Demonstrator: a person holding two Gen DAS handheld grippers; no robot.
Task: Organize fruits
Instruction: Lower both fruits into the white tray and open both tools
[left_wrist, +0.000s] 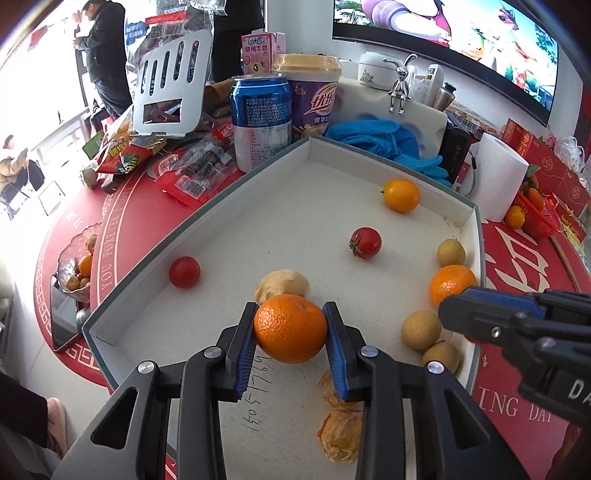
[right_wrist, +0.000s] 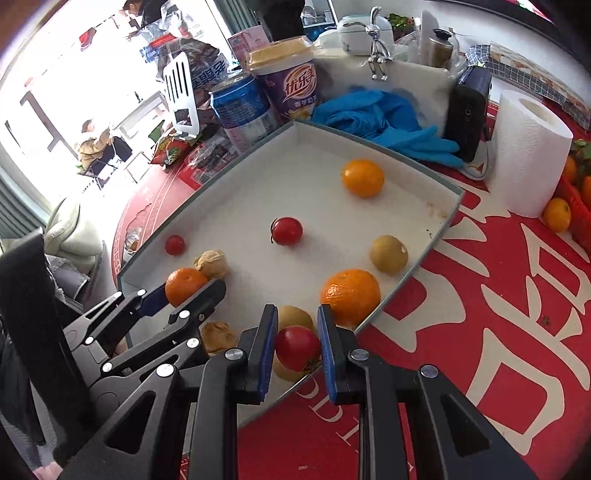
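My left gripper is shut on a tangerine, held just above the floor of a shallow white box. That same tangerine and the left gripper show at the left of the right wrist view. My right gripper is shut on a small red tomato over the box's near right rim; its tip enters the left wrist view from the right. Loose in the box lie two tomatoes, another tangerine, a yellow-orange fruit, brownish round fruits and papery husked ones.
Behind the box stand a blue can, a purple cup, blue gloves, snack packets and a paper roll. A red basket with fruit sits at the right on the red tablecloth. People are in the background.
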